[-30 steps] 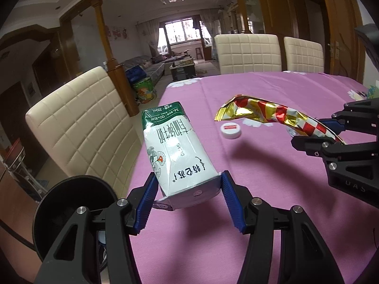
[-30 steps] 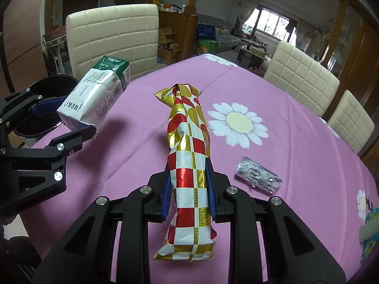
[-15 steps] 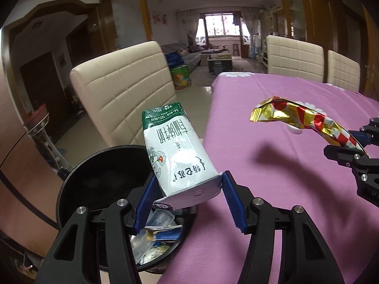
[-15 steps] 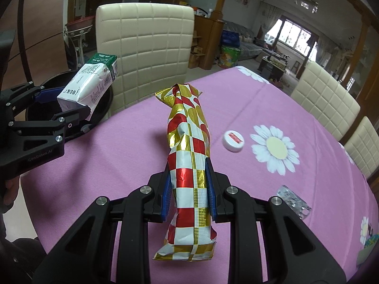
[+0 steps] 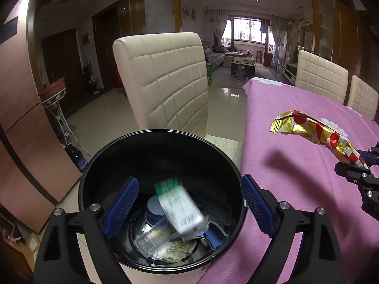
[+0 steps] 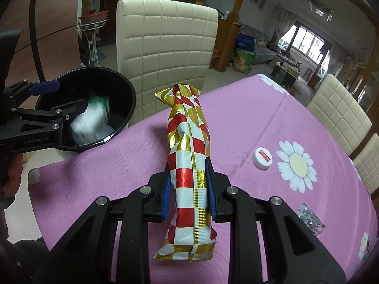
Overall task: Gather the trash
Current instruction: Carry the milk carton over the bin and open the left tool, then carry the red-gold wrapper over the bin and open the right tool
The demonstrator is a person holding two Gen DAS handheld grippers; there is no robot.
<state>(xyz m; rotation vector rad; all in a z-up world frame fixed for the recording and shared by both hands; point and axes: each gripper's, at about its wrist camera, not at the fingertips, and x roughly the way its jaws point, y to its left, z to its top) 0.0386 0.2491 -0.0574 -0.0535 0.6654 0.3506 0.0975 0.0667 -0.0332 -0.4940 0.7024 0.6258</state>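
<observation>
Milk carton (image 5: pixel 180 209) blurred inside black trash bin (image 5: pixel 151 139), over other trash, touching neither pad; left gripper (image 5: pixel 189 203) spread wide above the bin mouth; right gripper (image 6: pixel 188 189) clamped on red-gold checkered snack wrapper (image 6: pixel 189 165) above purple tablecloth (image 6: pixel 236 127); white bottle cap (image 6: pixel 262 158) nearby.
</observation>
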